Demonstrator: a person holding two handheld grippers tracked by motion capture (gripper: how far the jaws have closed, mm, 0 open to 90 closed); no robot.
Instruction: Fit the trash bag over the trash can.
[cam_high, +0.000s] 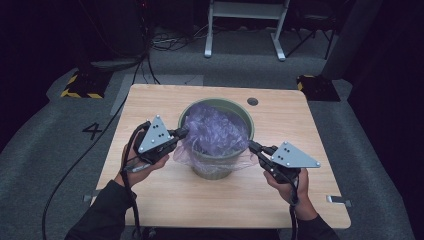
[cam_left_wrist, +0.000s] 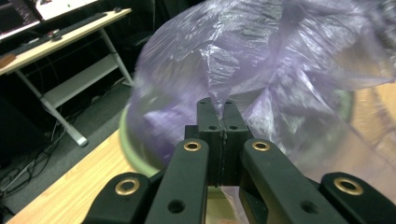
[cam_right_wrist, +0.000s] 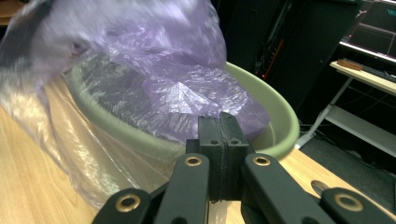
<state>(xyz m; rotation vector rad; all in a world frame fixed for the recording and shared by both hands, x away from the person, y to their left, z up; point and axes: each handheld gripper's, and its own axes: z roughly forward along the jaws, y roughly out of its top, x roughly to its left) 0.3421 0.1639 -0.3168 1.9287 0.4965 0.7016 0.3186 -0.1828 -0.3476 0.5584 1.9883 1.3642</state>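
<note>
A green round bin (cam_high: 220, 167) stands in the middle of the wooden table (cam_high: 200, 200). A thin purple plastic bag (cam_high: 215, 130) billows out of it and hangs over its front rim. My left gripper (cam_high: 183, 132) is at the bin's left rim, shut on a fold of the bag (cam_left_wrist: 280, 60), and the film rises in a peak from its tips (cam_left_wrist: 218, 103). My right gripper (cam_high: 252, 145) is at the bin's right rim (cam_right_wrist: 280, 126), shut on the bag's edge (cam_right_wrist: 154, 56) at its tips (cam_right_wrist: 218, 120). The bag hides the inside of the bin.
A round cable hole (cam_high: 252, 101) sits in the table behind the bin. On the floor beyond are a yellow-and-black striped base (cam_high: 82, 87), loose cables and a white desk frame (cam_high: 245, 30). A black cable (cam_high: 75, 165) trails off the table's left side.
</note>
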